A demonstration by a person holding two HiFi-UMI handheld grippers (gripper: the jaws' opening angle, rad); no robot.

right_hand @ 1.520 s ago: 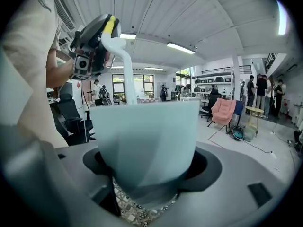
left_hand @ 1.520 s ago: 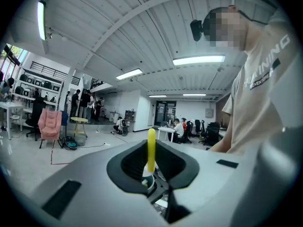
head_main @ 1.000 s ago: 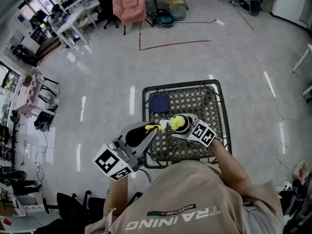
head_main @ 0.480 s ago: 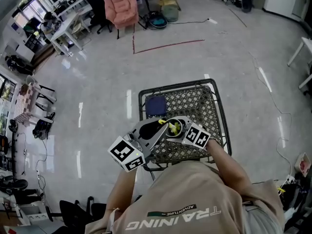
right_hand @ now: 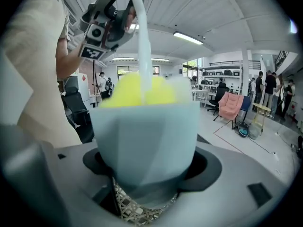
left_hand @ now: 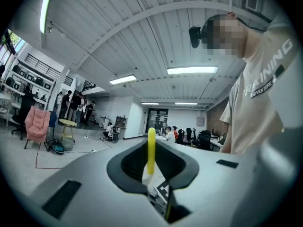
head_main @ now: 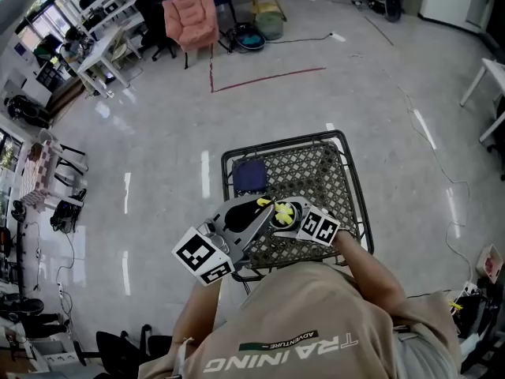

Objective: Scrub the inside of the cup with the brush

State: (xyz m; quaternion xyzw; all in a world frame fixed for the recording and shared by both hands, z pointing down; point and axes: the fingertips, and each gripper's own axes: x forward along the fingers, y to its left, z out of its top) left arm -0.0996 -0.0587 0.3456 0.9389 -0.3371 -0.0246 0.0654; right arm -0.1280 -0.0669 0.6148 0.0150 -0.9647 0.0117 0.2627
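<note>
Two firm grips: left gripper (left_hand: 150,170) on slim yellow brush (left_hand: 151,148), right gripper (right_hand: 146,176) around faceted pale-blue cup (right_hand: 142,136).

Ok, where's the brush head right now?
In the right gripper view the brush head sits inside the cup held by the right gripper, above the mesh table; its handle rises to the left gripper.

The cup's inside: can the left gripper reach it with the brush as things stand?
Likely yes. The right gripper holds the cup with its mouth open, and the brush in the left gripper comes in from above; its yellow head sits inside.
</note>
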